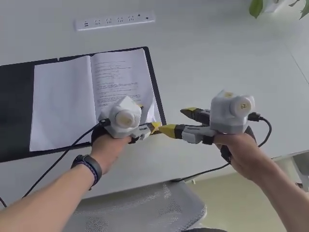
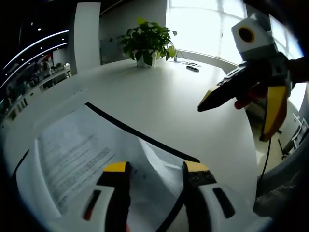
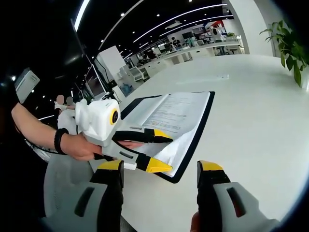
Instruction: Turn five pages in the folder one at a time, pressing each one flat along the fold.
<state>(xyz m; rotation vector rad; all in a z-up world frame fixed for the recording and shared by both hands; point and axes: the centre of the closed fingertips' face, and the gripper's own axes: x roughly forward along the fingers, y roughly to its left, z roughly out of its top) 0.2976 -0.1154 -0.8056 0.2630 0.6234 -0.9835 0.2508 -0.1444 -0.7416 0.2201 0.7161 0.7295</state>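
On the white worktop the black folder lay open and flat near the front edge, with white paper sheets inside. The right page had lines of small grey print, and the left page looked blank. The head view showed a long white power strip behind the folder, a dark watch on the left wrist and a grey mesh chair down below. The left gripper view showed a leafy green plant in a white pot far across the worktop. It also showed the printed page's bottom corner curling up a little. The left hand-held gripper was at that corner with its yellow-tipped jaws apart, not squeezing anything. I could not tell if they touched the paper. The right hand-held gripper was let go as well, with its jaws wide. It was held in the air just beside the folder's right edge, close to the left one. Both were made of smooth white plastic, with black cables hanging from them.
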